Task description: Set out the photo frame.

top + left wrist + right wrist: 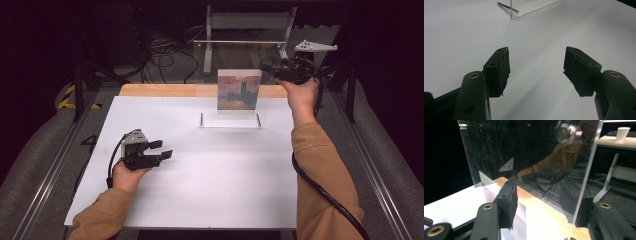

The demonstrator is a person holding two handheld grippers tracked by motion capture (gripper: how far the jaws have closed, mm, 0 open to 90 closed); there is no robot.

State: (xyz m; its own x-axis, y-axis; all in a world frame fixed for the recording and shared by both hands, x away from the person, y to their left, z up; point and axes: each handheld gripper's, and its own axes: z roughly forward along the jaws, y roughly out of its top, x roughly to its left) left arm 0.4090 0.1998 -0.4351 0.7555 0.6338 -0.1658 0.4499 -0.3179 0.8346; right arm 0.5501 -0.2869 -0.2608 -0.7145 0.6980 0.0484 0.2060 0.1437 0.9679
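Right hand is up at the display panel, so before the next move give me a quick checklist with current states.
1. Left hand-held gripper open with nothing between the jaws: ok.
2. Left hand-held gripper resting low on the white table, well apart from the panel: ok.
3. Edge of the clear panel lies between the jaws of the right hand-held gripper, one jaw in front and one behind: ok.
4. Right pads pressing firmly on the panel: cannot tell.
5. Panel standing upright on the table with the picture on it: ok.
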